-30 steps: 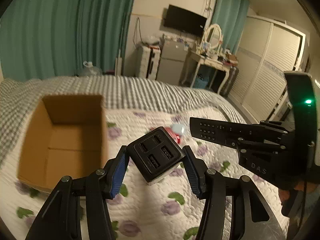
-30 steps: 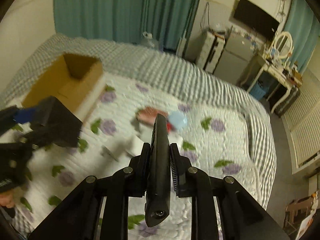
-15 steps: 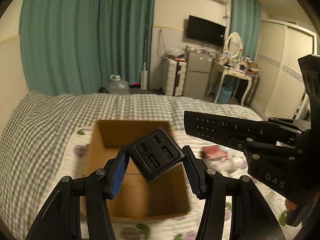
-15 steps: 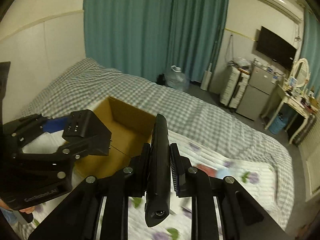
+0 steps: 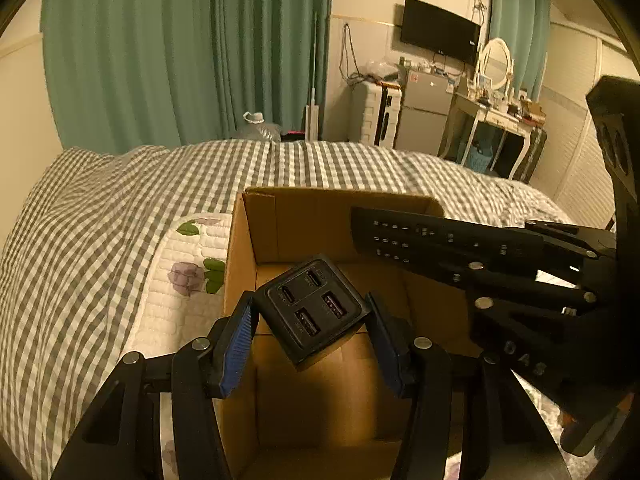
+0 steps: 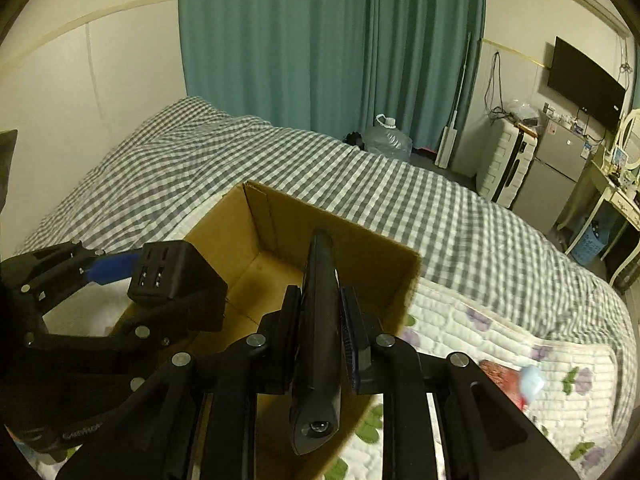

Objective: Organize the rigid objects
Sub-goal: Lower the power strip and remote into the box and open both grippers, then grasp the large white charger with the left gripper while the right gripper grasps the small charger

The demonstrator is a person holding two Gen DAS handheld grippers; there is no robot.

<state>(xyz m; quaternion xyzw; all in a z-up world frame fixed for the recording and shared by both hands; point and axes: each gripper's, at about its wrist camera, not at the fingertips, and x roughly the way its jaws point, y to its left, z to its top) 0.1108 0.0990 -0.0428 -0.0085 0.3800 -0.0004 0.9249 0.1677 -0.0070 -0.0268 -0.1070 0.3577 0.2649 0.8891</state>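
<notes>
I hold the charger [image 5: 311, 312] pinched in my left tongs [image 5: 310, 336] and the remote [image 6: 318, 344] clamped in my right tongs [image 6: 320, 344], both over the open box [image 5: 256, 232] on the bed [image 5: 100, 216], neither dropped in yet.

1. A home bedroom: a bed [image 6: 360, 184] with a grey checked cover fills the middle.
2. Teal curtains [image 5: 180, 60], a wall television [image 5: 440, 30], a dressing table with mirror [image 5: 496, 112] and a suitcase [image 5: 376, 114] line the walls.
</notes>
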